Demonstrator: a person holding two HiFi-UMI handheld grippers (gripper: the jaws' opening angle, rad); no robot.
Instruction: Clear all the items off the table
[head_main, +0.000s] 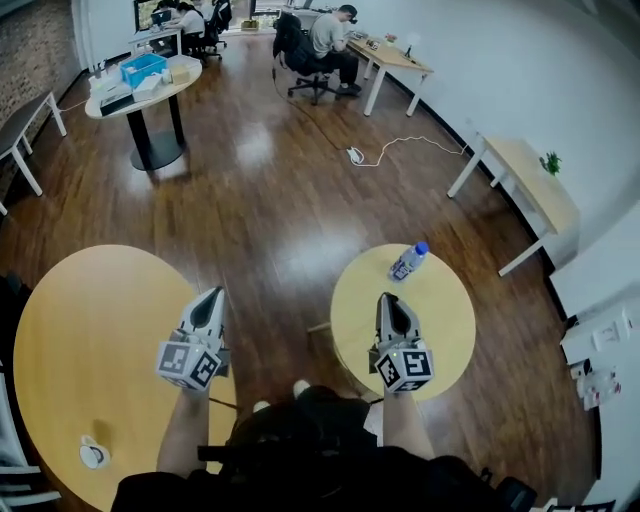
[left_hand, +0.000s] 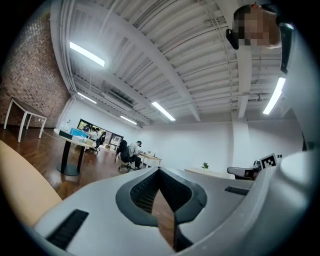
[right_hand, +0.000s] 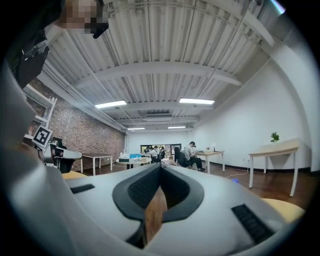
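- Two round yellow tables flank me; on the big left table (head_main: 80, 330), a small white cup (head_main: 93, 453) sits close to its near edge.
- My left gripper (head_main: 211, 295) hovers at that table's right edge, jaws pressed together with nothing between them.
- My right gripper (head_main: 389, 300) hangs over the small right table (head_main: 445, 320), jaws likewise closed and empty.
- Beyond it, a blue-capped bottle (head_main: 408, 261) rests near that table's far edge.

We count one clear, blue-capped plastic bottle (head_main: 408, 261) at the far edge of the small round yellow table (head_main: 445, 315), and one white cup (head_main: 93, 454) near the near edge of the large round yellow table (head_main: 90, 330).
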